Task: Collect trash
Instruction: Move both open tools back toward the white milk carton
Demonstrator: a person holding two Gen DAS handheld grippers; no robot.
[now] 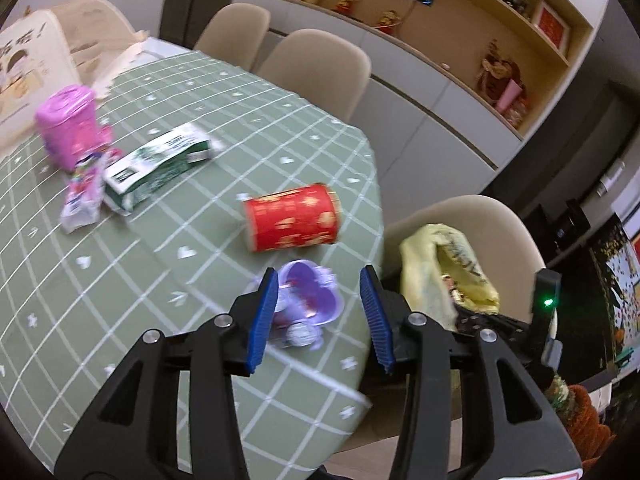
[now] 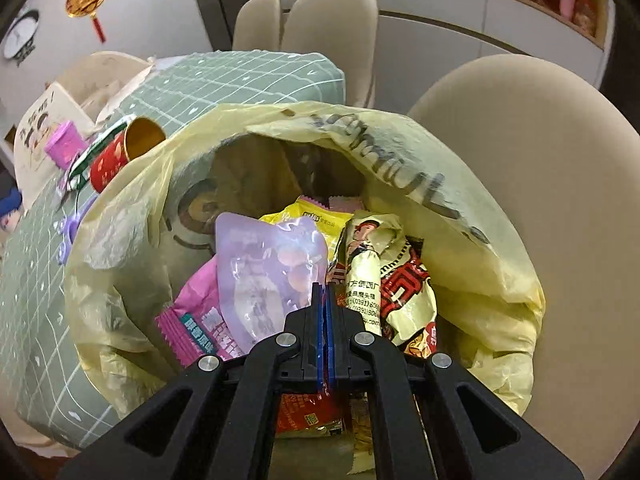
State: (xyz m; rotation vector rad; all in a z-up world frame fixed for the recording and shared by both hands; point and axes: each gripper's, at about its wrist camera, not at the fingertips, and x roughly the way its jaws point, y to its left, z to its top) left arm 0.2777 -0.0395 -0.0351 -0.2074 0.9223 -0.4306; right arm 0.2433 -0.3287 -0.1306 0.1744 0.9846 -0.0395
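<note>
In the left wrist view my left gripper (image 1: 319,274) is open above the green checked tablecloth (image 1: 192,280). A small purple plastic tray (image 1: 310,300) lies on the cloth between and below the blue pads, untouched. Beyond it a red can (image 1: 294,218) lies on its side. Further left are a green-and-white carton (image 1: 160,164), a crumpled wrapper (image 1: 82,196) and a pink tin (image 1: 68,124). In the right wrist view my right gripper (image 2: 323,286) is shut on the edge of a lavender pouch (image 2: 268,272), low in the mouth of the yellow trash bag (image 2: 400,152), which holds several wrappers.
The yellow bag (image 1: 448,264) rests on a beige chair (image 1: 500,220) by the table's right edge. More beige chairs (image 1: 316,64) stand at the far side. A paper bag (image 1: 28,68) stands at the table's left. Cabinets and shelves (image 1: 420,92) line the wall.
</note>
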